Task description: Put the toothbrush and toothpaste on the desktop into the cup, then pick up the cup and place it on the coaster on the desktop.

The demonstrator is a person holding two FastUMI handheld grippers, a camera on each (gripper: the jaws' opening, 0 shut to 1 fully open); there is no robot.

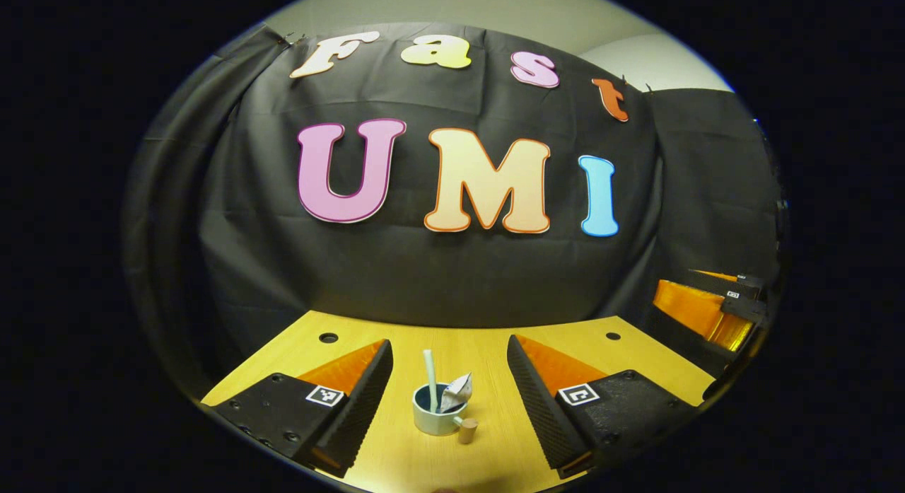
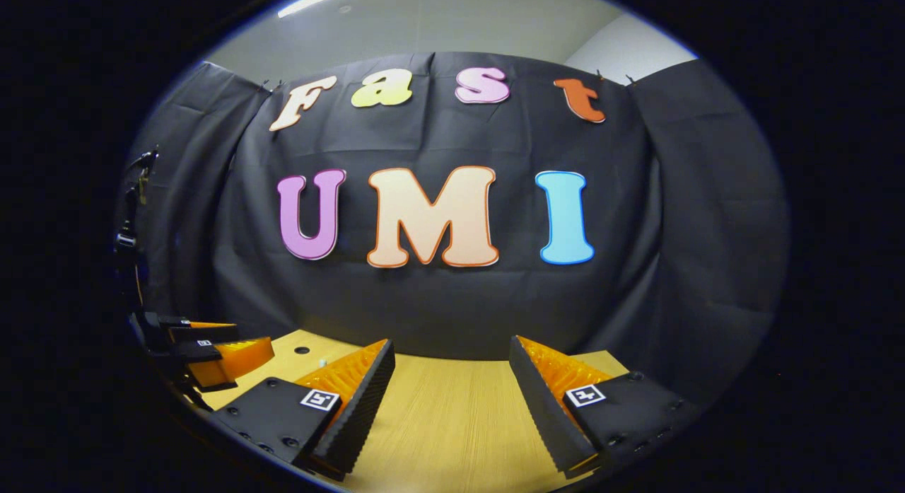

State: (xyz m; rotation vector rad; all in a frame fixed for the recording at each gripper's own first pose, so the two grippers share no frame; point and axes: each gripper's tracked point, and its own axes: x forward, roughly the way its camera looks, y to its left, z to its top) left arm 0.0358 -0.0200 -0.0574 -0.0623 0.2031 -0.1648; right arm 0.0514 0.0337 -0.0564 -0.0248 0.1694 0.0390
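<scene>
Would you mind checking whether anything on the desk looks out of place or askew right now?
Nothing stands out. In the left gripper view the cup stands upright on the desk, with the toothbrush and the crumpled toothpaste tube inside it, leaning on the rim. No spill shows. Both sets of tongs, left and right, are open.

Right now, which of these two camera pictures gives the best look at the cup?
The left gripper view: the cup stands on the wooden desktop between that gripper's open fingers, toothbrush and toothpaste inside. The right gripper view looks over bare desktop.
</scene>
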